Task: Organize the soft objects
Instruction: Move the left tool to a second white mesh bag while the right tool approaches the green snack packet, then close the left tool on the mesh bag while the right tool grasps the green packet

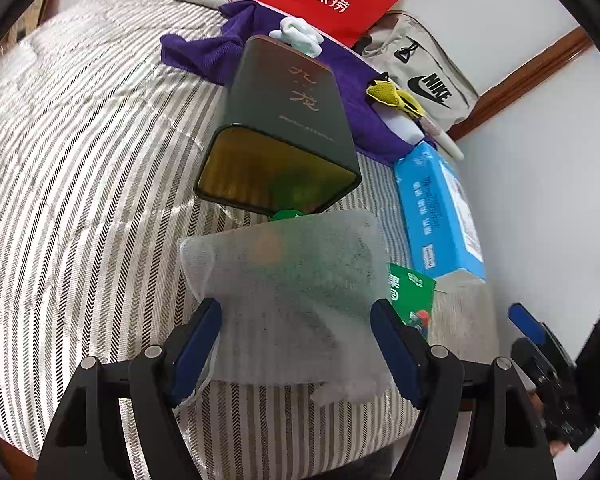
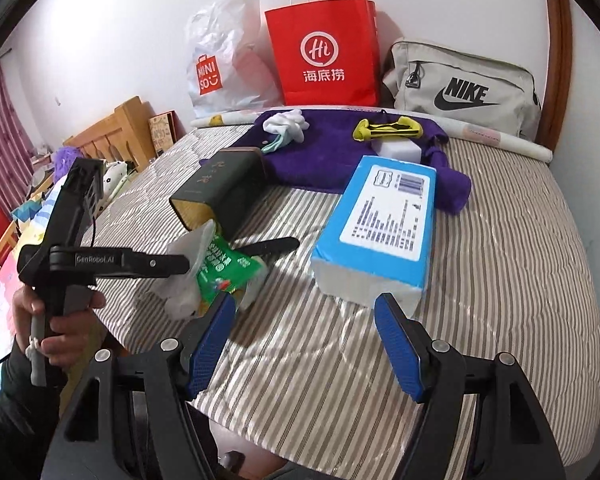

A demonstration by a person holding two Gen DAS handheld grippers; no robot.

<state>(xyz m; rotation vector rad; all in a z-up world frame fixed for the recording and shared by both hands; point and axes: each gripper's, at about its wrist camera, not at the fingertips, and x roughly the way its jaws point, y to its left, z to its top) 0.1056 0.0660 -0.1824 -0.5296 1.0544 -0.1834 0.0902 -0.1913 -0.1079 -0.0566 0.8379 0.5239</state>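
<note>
A white foam sheet (image 1: pixel 284 280) lies on the striped bed cover (image 1: pixel 80 160) in front of a dark green tin box (image 1: pixel 284 132) that rests on its side with its mouth toward me. A green packet (image 1: pixel 412 296) sticks out from under the foam. My left gripper (image 1: pixel 296 336) is open, with the foam sheet lying between its fingers. In the right wrist view the left gripper (image 2: pixel 242 254) straddles the foam sheet (image 2: pixel 184 280) and the green packet (image 2: pixel 220 272). My right gripper (image 2: pixel 304 320) is open and empty, just short of the blue tissue pack (image 2: pixel 380 224).
A purple towel (image 2: pixel 324 152) at the back carries a white sock bundle (image 2: pixel 288 122), a yellow item (image 2: pixel 386 128) and a white block (image 2: pixel 396 148). A red paper bag (image 2: pixel 324 52), a white plastic bag (image 2: pixel 224 60) and a grey Nike bag (image 2: pixel 464 88) line the wall.
</note>
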